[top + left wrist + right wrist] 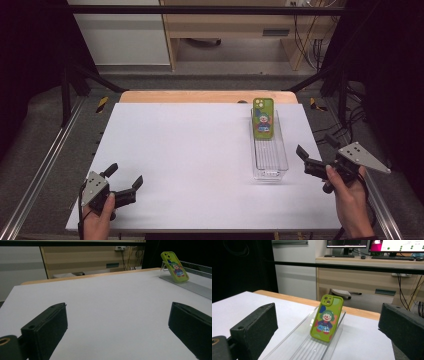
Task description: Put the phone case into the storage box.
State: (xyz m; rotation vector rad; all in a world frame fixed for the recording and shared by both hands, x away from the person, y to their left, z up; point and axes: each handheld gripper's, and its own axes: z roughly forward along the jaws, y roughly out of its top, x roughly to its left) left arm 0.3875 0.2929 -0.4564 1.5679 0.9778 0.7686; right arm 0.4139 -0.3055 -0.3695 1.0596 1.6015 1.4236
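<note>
Left tongs (123,177) at 7 o'clock, right tongs (314,150) at 4 o'clock, both wide, empty. Green phone case (263,118) leans upright in clear tray (270,167) at 2 o'clock on tabletop (190,160).

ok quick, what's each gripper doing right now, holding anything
Left gripper: open, holding nothing, over the white table.
Right gripper: open, holding nothing, beside the clear tray.

We see a lime-green phone (263,118) in a case printed with a cartoon clown, its back and camera lenses facing us. It stands tilted, leaning against the far end wall of a long clear plastic tray (270,162) on the table's right side.
</note>
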